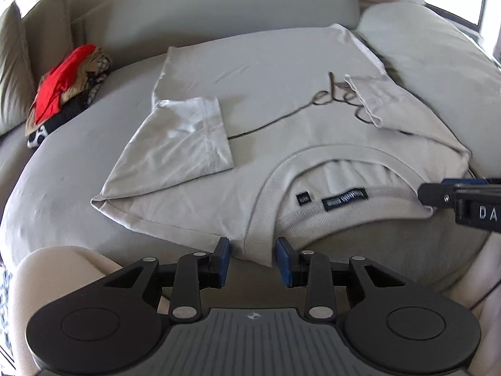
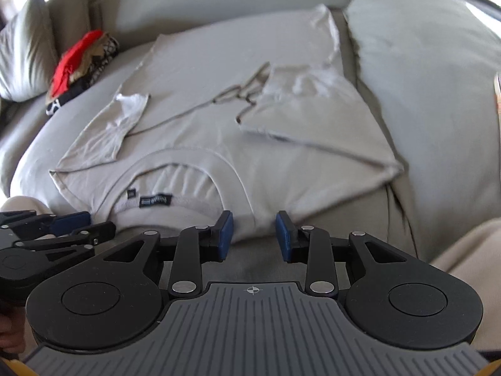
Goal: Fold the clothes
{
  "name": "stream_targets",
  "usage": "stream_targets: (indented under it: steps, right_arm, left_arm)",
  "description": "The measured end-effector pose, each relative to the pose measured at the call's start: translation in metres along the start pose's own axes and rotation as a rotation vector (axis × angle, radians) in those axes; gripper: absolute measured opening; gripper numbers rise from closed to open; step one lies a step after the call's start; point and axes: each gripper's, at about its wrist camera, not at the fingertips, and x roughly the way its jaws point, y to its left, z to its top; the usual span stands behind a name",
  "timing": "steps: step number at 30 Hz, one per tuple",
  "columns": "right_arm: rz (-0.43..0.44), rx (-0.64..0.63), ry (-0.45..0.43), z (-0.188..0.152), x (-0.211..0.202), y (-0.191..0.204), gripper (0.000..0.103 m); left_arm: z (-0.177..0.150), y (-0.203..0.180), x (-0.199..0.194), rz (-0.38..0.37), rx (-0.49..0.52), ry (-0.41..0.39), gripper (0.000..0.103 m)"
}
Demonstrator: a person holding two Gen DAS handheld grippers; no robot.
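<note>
1. The grey T-shirt (image 1: 266,119) lay flat on the sofa (image 1: 69,163), collar near, both sleeves turned inward; body folds seemingly remained.
2. Left tongs (image 1: 252,261) and right tongs (image 2: 253,235) stood open and empty at the collar edge.
3. A clothes pile (image 1: 67,94) sat far left, clear of the work.

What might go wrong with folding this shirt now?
The left gripper and right gripper are both open at the collar edge of the grey T-shirt. Pinching too little cloth might let it slip. Lifting may also undo the folded sleeves, and the far hem could catch the pillow.
</note>
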Motion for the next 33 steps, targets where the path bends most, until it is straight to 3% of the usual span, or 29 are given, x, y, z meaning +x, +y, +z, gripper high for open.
stream_targets:
  steps: [4, 6, 9, 12, 20, 26, 28, 33]
  right_arm:
    - [-0.010, 0.040, 0.072, -0.002, -0.006, -0.002, 0.036]
    - [0.013, 0.049, 0.032, -0.003, -0.017, -0.001, 0.037]
    - [0.042, 0.061, -0.063, 0.003, -0.038, 0.001, 0.066]
    - [0.062, 0.068, -0.196, 0.017, -0.059, 0.008, 0.075]
    - [0.051, 0.070, -0.447, 0.084, -0.111, 0.022, 0.080]
    - [-0.013, 0.062, -0.558, 0.153, -0.147, 0.016, 0.081]
    - [-0.036, 0.089, -0.573, 0.179, -0.151, 0.007, 0.085]
    - [-0.086, 0.120, -0.447, 0.245, -0.106, -0.021, 0.086]
  left_arm:
    - [-0.002, 0.002, 0.001, -0.045, -0.009, 0.056, 0.027]
    - [-0.003, 0.004, -0.003, -0.073, -0.018, 0.069, 0.027]
    - [0.004, 0.009, -0.017, -0.089, -0.029, 0.035, 0.028]
    - [0.024, 0.021, -0.039, -0.092, -0.051, -0.048, 0.030]
    - [0.077, 0.051, -0.097, -0.098, -0.109, -0.269, 0.035]
    - [0.139, 0.097, -0.066, -0.117, -0.179, -0.255, 0.037]
    - [0.160, 0.113, -0.055, -0.123, -0.203, -0.248, 0.037]
    - [0.212, 0.152, -0.027, -0.139, -0.262, -0.232, 0.037]
